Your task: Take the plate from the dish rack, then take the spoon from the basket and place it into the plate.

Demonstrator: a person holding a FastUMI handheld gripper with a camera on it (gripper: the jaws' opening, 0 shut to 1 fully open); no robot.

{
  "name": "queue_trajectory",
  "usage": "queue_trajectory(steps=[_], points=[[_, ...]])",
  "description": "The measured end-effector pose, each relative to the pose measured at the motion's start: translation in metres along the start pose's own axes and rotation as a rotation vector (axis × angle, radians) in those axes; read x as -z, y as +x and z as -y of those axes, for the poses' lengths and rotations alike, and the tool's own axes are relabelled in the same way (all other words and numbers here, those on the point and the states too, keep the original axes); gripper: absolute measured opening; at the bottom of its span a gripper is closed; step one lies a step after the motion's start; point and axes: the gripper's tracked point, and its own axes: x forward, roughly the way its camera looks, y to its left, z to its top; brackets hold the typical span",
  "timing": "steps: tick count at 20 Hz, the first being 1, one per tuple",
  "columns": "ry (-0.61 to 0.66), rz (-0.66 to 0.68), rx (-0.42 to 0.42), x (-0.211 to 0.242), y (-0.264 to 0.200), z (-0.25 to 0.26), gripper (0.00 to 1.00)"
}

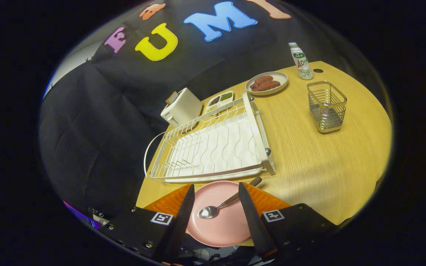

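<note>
Your gripper [215, 207] is wide open, holding nothing; the spoon [218, 207] already lies in the plate [220, 225] between the fingers, near the rack [213, 147]. Lift straight away, avoiding its handle.

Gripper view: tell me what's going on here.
A person's handheld gripper hangs open over a pink plate at the near edge of the wooden table. A spoon lies in the plate between the two fingers, bowl down on the plate and handle sticking out past the rim; neither finger touches it. Just beyond, the white dish rack holds no dishes, and the wire basket stands further off to the side. So the plate is out and the spoon is in it.
</note>
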Motion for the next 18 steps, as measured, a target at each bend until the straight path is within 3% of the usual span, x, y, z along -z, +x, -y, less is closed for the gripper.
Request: queue_trajectory(steps=[5, 13, 18], points=[[-0.060, 0.133, 0.033, -0.055, -0.031, 0.004, 0.73], [-0.229, 0.439, 0.161, -0.169, -0.102, 0.011, 0.73], [-0.363, 0.592, 0.260, -0.213, -0.147, 0.015, 0.73]])
